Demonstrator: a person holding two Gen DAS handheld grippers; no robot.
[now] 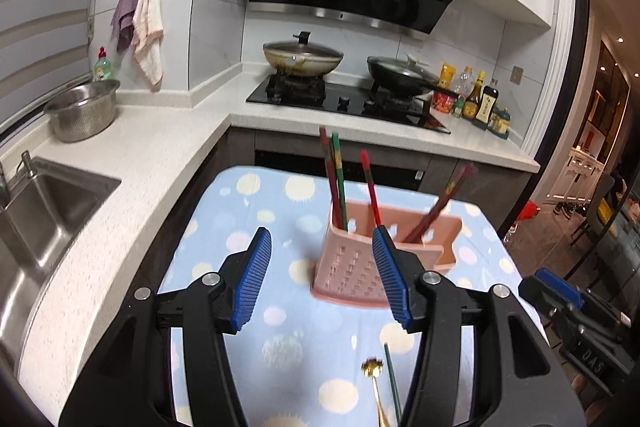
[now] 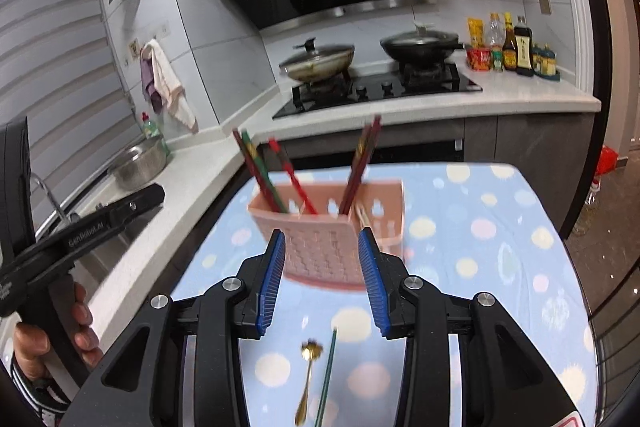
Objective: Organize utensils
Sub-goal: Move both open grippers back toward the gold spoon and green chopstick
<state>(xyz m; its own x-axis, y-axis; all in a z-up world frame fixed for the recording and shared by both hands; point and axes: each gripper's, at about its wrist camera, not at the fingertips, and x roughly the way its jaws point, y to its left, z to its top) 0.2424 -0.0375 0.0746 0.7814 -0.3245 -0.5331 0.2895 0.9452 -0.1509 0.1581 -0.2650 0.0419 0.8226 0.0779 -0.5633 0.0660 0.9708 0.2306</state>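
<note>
A pink perforated utensil holder stands on the blue dotted cloth, with several red and green chopsticks upright in it. A gold spoon and a single green chopstick lie on the cloth close under me. My left gripper hangs open just short of the holder, nothing between its blue pads. In the right wrist view the holder is dead ahead, and the spoon and green chopstick lie below my right gripper, which is open and empty.
A white counter wraps the left and back, with a steel sink, a steel colander bowl, a hob with two lidded pans and sauce bottles. A hand grips the left tool at the far left.
</note>
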